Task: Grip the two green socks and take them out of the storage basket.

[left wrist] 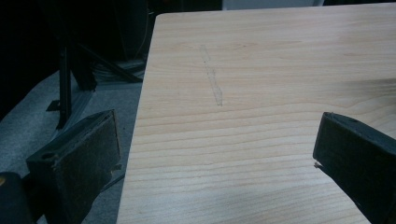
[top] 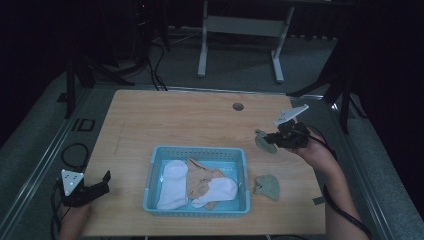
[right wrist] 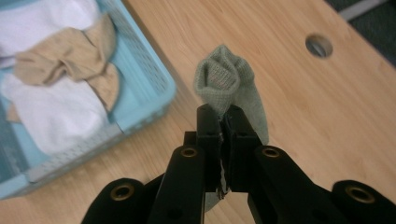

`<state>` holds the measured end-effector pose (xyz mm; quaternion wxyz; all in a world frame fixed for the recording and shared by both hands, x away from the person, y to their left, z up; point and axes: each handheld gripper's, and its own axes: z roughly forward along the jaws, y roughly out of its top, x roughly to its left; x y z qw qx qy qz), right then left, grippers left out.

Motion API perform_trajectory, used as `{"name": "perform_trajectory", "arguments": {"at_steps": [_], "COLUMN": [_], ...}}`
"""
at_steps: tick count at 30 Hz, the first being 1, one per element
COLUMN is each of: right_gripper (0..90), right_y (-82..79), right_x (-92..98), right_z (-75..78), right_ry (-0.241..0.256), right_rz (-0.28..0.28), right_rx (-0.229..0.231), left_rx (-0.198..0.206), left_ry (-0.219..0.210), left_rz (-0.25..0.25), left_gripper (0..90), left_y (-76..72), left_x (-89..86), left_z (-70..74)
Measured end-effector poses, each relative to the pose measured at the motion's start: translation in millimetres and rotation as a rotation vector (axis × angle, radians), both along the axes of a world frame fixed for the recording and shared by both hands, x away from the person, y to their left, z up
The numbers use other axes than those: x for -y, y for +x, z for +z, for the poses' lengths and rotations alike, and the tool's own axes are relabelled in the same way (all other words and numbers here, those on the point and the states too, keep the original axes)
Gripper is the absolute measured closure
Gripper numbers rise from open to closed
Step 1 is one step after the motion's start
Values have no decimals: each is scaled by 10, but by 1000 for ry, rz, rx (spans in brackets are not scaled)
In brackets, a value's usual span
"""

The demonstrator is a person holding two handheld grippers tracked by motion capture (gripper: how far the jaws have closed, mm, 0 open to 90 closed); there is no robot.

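The wooden worktop (top: 165, 120) takes up most of the space, and sitting toward its near edge is a light blue plastic basket (top: 196, 153) that looks like the collecting point for the laundry: two white socks (top: 172, 185) and a crumpled tan sock (top: 200, 180) already lie inside it. Just to the right of the basket, on the bare wood, a second green sock (top: 268, 186) waits in a loose heap, apart from the basket wall.

Further back on the right side, the right gripper (top: 276, 137) is pinched tight on a green sock (right wrist: 233, 88), holding it by a fold so the cuff bunches up above the jaws and the rest hangs down clear of the wood. I'd judge it is held high like that so it can be carried over the basket rim and dropped in.

The left gripper (top: 102, 183) hovers at the near left corner of the worktop, jaws spread wide with nothing between them, seemingly parked out of the way.
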<state>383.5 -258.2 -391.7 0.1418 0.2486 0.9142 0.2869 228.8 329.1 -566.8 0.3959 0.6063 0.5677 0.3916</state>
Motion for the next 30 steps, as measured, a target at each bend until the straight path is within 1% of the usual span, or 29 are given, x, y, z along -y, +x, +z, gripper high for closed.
{"name": "perform_trajectory", "arguments": {"at_steps": [5,7,10,12,16,18,22,24,25,26,28,29,30], "right_gripper": [862,862,860,860,860,860,841,757,691,643,531,498,476], "right_y": [47,70,102,127,149,159,156,145,141,132,89,63,30], "right_x": [126,172,225,260,300,311,281,274,283,295,325,346,372], "right_z": [-238,-343,-500,-599,-798,-906,-1103,-1136,-1133,-1124,-1080,-1052,-1022], "right_ry": [-10,0,-10,-17,-9,17,21,36,50,64,84,98,113], "right_rz": [-32,-45,-72,-98,-138,-149,-143,-148,-151,-147,-159,-165,-169], "right_rx": [-26,-47,-71,-71,-81,-98,-129,-133,-138,-133,-109,-102,-83], "left_rx": [-1,-1,0,0,-1,0,-1,0,1,1,1,0,0], "left_ry": [1,2,2,2,3,3,1,1,3,2,3,2,3], "left_rz": [1,2,2,2,2,2,2,2,2,2,2,2,1], "left_gripper": [4,3,4,4,3,4,4,4,4,4,4,4,4], "left_y": [1,0,0,1,0,0,0,-1,-2,-3,-3,-2,-2], "left_x": [1,2,3,4,4,4,2,2,2,2,2,2,2], "left_z": [0,0,0,0,0,0,0,0,1,0,0,0,0]}}
